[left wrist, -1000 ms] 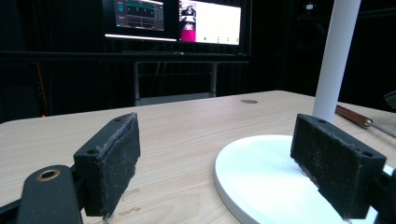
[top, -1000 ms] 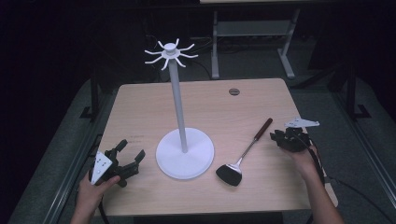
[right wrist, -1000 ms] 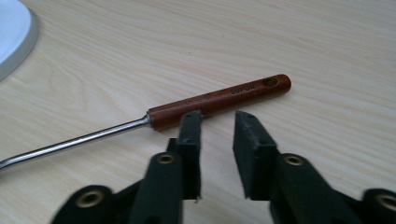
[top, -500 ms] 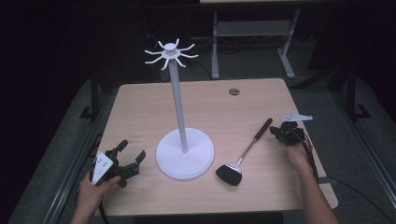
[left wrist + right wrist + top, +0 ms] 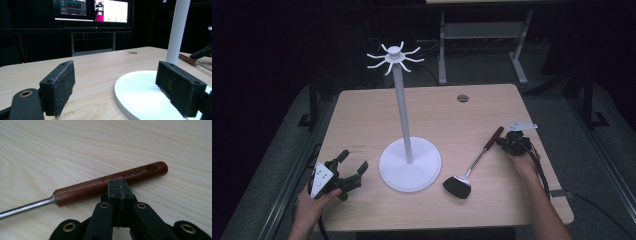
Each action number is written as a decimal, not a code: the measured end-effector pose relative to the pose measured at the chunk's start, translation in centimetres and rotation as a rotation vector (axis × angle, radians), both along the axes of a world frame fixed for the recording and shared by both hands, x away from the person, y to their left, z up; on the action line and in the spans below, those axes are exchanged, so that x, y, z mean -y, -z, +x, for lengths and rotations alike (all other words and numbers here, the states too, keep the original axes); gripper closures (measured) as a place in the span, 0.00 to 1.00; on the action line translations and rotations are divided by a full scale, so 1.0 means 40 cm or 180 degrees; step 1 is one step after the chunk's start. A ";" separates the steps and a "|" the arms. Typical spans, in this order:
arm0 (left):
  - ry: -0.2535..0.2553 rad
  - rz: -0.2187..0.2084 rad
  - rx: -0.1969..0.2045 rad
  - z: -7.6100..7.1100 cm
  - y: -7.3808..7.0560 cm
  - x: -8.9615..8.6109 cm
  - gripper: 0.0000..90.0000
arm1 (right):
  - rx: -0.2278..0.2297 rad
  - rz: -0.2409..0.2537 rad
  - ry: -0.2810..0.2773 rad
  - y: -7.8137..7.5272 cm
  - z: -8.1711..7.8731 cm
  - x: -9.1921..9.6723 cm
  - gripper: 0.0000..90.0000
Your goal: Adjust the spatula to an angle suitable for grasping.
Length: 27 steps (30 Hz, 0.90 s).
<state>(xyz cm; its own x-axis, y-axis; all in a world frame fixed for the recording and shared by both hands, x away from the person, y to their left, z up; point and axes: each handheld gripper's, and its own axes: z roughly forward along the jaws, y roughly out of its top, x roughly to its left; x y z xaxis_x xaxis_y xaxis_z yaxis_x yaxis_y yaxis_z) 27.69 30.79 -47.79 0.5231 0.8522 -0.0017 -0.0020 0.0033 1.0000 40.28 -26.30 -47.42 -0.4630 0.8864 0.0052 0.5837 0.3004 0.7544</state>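
- Pale wooden table [image 5: 362,110] in a dark room, two lit monitors [image 5: 91,10] behind.
- Left gripper [image 5: 346,172] gapes empty beside the white round-based stand [image 5: 410,162].
- Right gripper [image 5: 118,185], jaws pressed together, touches the brown wooden-handled spatula [image 5: 107,183].

One table [image 5: 362,115], one white stand [image 5: 410,162], one spatula [image 5: 469,170], two grippers: left gripper [image 5: 349,167], right gripper [image 5: 503,143]; two monitors [image 5: 91,10].

Hook stand [image 5: 404,150] mid surface [image 5: 437,115]; spatula [image 5: 472,167] lies just right of its base; left gripper [image 5: 344,172] front-left, right gripper [image 5: 507,145] at spatula's handle end.
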 end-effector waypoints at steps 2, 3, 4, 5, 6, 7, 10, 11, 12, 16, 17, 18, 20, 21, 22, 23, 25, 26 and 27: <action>0.0002 -0.0005 0.0003 0.000 0.000 0.000 0.17 | 0.0001 0.0056 0.0035 -0.002 0.006 -0.003 0.99; 0.0004 -0.0013 0.0006 0.000 0.000 -0.001 0.17 | 0.0005 0.0041 0.0036 -0.004 0.009 -0.006 0.99; 0.0005 -0.0016 0.0005 0.000 0.000 -0.001 0.17 | -0.0003 0.0031 0.0035 -0.007 0.012 -0.009 0.99; 0.0009 -0.0017 0.0005 0.000 0.000 -0.001 0.17 | 0.0003 0.0044 0.0047 -0.009 0.014 -0.012 0.99; 0.0012 -0.0019 0.0006 0.000 0.000 -0.001 0.17 | 0.0018 0.0035 0.0042 -0.010 0.016 -0.014 0.99; 0.0013 -0.0020 0.0006 0.000 0.000 -0.001 0.17 | 0.0003 0.0051 0.0061 -0.011 0.018 -0.017 0.99; 0.0012 -0.0013 0.0005 0.000 0.000 -0.001 0.17 | 0.0013 0.0049 0.0061 -0.012 0.024 -0.026 0.99; 0.0012 -0.0010 0.0005 0.000 0.000 -0.001 0.17 | 0.0009 0.0057 0.0062 -0.012 0.024 -0.029 0.99; 0.0013 -0.0013 0.0005 0.000 0.000 -0.001 0.17 | 0.0022 0.0056 0.0053 -0.012 0.026 -0.031 0.99; 0.0013 0.0000 0.0004 0.000 0.000 -0.001 0.17 | 0.0017 0.0083 0.0011 -0.012 0.030 -0.043 0.99; 0.0012 -0.0002 0.0003 0.000 0.000 -0.001 0.17 | 0.0003 0.0093 0.0014 -0.012 0.031 -0.046 0.99; 0.0011 -0.0010 0.0003 0.000 0.000 0.000 0.17 | 0.0015 0.0088 0.0001 -0.010 0.032 -0.049 0.99; 0.0012 -0.0009 0.0004 0.000 0.000 -0.001 0.17 | 0.0014 0.0083 -0.0013 -0.009 0.034 -0.054 0.99; 0.0012 -0.0007 0.0004 0.000 0.000 -0.001 0.17 | 0.0012 0.0067 -0.0035 -0.008 0.034 -0.057 0.99; 0.0012 -0.0003 0.0003 0.000 0.000 -0.001 0.17 | 0.0018 0.0070 -0.0032 -0.008 0.034 -0.059 0.99; 0.0014 0.0008 0.0005 0.000 0.000 -0.001 0.17 | 0.0009 0.0066 -0.0036 -0.008 0.034 -0.061 0.99; 0.0014 0.0010 0.0004 0.000 0.000 -0.001 0.17 | 0.0017 0.0061 -0.0054 -0.007 0.035 -0.065 0.99; 0.0014 0.0009 0.0003 0.000 0.000 -0.001 0.17 | 0.0020 0.0056 -0.0064 -0.007 0.035 -0.067 0.99; 0.0015 0.0010 0.0005 0.000 0.000 -0.001 0.17 | 0.0013 0.0046 -0.0078 -0.007 0.036 -0.069 0.99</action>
<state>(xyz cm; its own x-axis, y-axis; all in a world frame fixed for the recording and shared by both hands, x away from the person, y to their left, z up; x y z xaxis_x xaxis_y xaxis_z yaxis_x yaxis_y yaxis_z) 27.70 30.83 -47.79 0.5271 0.8498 0.0016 -0.0035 0.0003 1.0000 41.71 -23.54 -47.14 -0.4845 0.8747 0.0160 0.5731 0.3035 0.7612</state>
